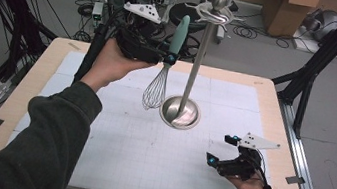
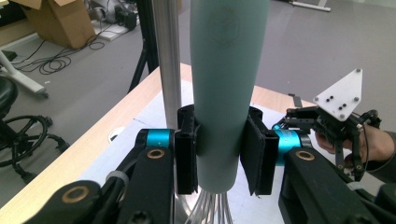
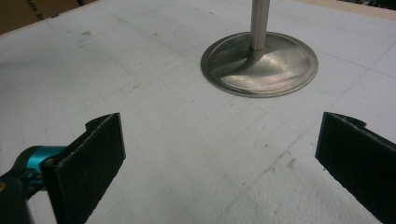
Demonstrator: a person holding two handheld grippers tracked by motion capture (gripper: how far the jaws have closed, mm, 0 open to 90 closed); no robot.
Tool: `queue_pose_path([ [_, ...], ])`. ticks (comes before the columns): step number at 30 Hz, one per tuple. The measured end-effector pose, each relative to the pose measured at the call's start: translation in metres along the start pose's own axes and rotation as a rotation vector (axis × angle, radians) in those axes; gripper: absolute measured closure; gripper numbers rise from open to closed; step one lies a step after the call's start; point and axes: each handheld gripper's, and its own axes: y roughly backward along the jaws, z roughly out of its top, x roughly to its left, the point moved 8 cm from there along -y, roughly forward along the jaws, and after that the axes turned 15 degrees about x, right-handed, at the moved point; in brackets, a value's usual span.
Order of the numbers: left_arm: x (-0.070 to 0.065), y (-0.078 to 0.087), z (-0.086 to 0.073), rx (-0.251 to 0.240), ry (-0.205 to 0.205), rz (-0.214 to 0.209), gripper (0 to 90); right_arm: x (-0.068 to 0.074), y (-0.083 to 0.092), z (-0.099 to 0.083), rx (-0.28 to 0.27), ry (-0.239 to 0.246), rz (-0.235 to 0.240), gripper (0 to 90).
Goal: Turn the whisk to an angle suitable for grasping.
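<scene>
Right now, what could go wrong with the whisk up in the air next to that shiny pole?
The left gripper clamps the whisk by its smooth green handle, so it might slip. Its wires hang close to the metal stand and could bump it, maybe tipping it. The right gripper waits open near the table edge, too far off to steady anything.

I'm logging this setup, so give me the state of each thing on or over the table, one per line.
Whisk: held upright by its mint handle, wires down, lifted off the mat beside the stand.
Left tongs: shut on the whisk handle.
Right tongs: open, nothing between them, low over the mat.
Utensil stand: upright on its round base, hooks at the top bare.
</scene>
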Motion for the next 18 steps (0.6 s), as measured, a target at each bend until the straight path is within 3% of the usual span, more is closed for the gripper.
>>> queue_pose_path([
  [18, 0.0024, -0.0028, 0.0075, 0.011, -0.004, 0.012, 68.7, 0.0003, -0.0001, 0.0001, -0.002, -0.003, 0.005, 0.6],
])
